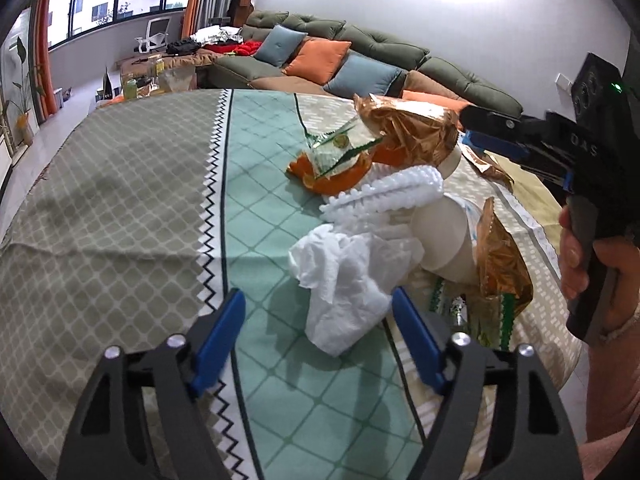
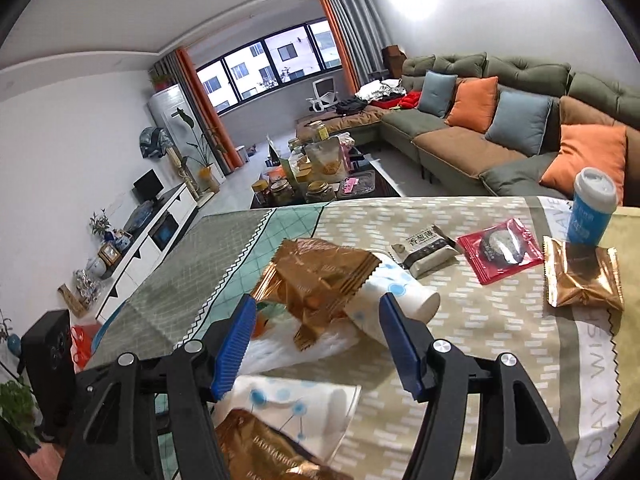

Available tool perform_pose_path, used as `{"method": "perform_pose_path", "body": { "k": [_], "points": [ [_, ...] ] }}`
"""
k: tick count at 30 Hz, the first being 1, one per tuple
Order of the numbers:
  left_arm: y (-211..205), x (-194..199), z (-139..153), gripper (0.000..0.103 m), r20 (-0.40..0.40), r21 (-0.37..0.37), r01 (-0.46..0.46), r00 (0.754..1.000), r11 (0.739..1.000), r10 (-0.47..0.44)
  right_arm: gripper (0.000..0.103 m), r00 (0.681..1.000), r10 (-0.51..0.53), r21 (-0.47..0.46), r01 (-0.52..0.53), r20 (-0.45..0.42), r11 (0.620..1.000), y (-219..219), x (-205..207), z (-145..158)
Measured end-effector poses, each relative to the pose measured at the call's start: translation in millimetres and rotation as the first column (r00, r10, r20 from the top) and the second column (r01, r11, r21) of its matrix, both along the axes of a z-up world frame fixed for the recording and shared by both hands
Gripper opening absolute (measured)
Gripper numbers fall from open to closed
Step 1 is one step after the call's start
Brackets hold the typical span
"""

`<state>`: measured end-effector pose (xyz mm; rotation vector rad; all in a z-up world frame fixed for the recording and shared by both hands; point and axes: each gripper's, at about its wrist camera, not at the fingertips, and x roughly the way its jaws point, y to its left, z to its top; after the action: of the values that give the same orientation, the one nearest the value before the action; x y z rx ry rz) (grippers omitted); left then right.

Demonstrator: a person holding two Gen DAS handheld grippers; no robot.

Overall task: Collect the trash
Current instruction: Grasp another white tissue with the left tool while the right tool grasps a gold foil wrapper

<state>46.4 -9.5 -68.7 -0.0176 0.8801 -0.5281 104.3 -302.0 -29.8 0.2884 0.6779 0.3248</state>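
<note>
The left gripper (image 1: 318, 332) is being held half-open around the white tissue (image 1: 344, 276), beside the gold wrapper (image 1: 416, 128), pads not pressing.

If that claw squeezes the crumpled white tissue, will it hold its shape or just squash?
The tissue would probably squash: it lies in loose, soft folds. It looks very light, so it should lift easily between the left claw, whose fingers stand apart on either side of it. A corner might droop or snag the cup behind it.
</note>
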Motion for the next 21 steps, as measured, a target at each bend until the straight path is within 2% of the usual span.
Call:
{"method": "perform_pose_path", "body": {
  "k": [5,7,11,14,15,21],
  "points": [
    [-5.4,2.6,-1.8,0.053,-0.021,-0.021,0.022,1.000,1.000,-0.023,0.063,1.000,0.000,0.038,0.001,-0.029,0.999,-2.2,14.0,-9.3],
    [-5.0,4.9,-3.0,0.046,-0.030,-0.027,0.018,0.999,0.999,-0.019,0.060,0.999,-0.002,0.055,0.004,-0.040,0.998,-2.3,17.6,-12.1],
    [-3.6,7.6,-5.5,0.024,-0.053,-0.054,0.027,0.998,0.998,-0.030,0.044,0.999,0.007,0.084,-0.002,-0.053,0.996,-3.4,20.4,-16.2],
    [-2.1,8.2,-6.7,0.013,-0.058,-0.055,0.027,0.998,0.998,-0.030,0.031,0.999,0.008,0.094,-0.003,-0.052,0.996,-4.1,18.8,-16.6],
    [-1.3,8.4,-7.0,0.010,-0.062,-0.061,0.029,0.997,0.998,-0.033,0.026,0.999,0.010,0.099,-0.005,-0.050,0.995,-4.5,17.2,-16.1],
    [1.3,4.1,-4.0,0.008,-0.045,-0.078,0.031,0.998,0.996,-0.035,0.021,0.999,0.016,0.114,-0.012,-0.030,0.993,-7.2,8.4,-12.1]
  ]
}}
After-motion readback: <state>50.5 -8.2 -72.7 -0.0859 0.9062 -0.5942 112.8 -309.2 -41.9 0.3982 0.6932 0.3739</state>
